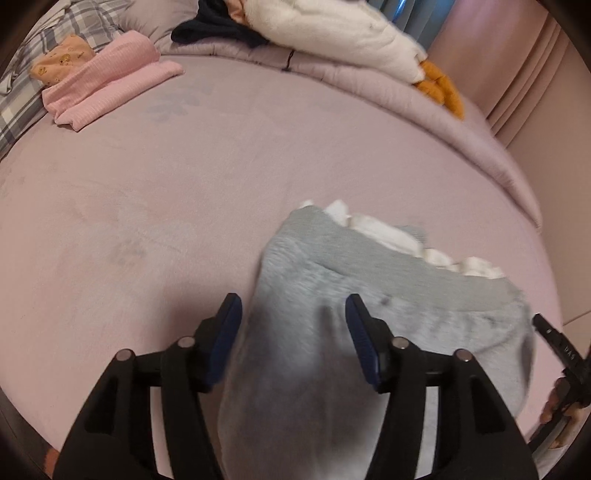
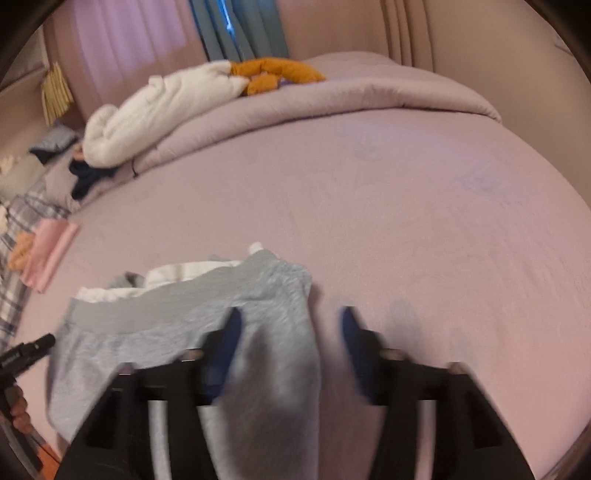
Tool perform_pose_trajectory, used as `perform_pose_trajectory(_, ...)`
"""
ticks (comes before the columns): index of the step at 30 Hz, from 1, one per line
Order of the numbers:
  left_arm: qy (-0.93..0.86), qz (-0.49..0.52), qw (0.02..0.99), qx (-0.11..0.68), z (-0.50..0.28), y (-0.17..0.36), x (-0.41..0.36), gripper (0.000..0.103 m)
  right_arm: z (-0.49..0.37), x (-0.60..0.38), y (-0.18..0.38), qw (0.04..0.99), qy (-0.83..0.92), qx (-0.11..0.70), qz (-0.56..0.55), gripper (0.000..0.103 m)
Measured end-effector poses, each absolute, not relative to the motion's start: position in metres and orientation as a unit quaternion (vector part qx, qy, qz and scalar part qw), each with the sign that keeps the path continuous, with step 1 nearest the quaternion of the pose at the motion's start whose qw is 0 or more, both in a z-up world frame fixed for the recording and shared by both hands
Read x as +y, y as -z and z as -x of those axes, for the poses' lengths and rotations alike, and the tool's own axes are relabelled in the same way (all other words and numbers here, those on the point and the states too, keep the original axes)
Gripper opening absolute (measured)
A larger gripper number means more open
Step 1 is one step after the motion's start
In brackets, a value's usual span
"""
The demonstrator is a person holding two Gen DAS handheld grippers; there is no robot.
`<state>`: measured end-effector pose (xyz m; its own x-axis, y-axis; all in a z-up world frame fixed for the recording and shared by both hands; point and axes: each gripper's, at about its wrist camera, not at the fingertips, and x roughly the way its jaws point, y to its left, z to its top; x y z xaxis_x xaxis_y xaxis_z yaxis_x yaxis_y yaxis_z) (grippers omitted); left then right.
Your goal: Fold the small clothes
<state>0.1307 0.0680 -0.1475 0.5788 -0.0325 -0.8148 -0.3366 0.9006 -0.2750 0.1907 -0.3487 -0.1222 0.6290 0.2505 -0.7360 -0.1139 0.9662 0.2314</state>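
2 parted tongs [image 1: 293,341], seemingly 1 grey garment [image 1: 388,295]

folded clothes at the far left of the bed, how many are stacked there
2. A pink folded garment lies at the bed's far left edge, and a small orange printed piece sits against its far side, partly on it. More may be hidden beneath them.

A bedroom in a home. Shown by a wide bed under a pink sheet [image 1: 184,184], with a quilt of the same pink [image 2: 332,96] pushed back toward the far side. Further marked by a plaid pillow [image 1: 55,33] at one edge, a white plush toy with orange feet [image 1: 351,33] lying on the quilt, folded pink clothing [image 1: 110,77] set aside, and blue curtains [image 2: 240,29] behind.
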Motion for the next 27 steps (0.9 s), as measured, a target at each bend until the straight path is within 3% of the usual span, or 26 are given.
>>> perform_pose_trajectory(4, -0.071, 0.231, 0.866, 0.438, -0.104, 0.140, 0.065, 0.074, -0.171, -0.353, 0.119, 0.896, -0.102, 0.418, -0.109, 0.063)
perform_pose_trajectory(27, -0.007, 0.332, 0.822, 0.463, -0.047, 0.189, 0.051, 0.074, -0.106, -0.371, 0.185, 0.805, -0.143, 0.475, -0.324, 0.065)
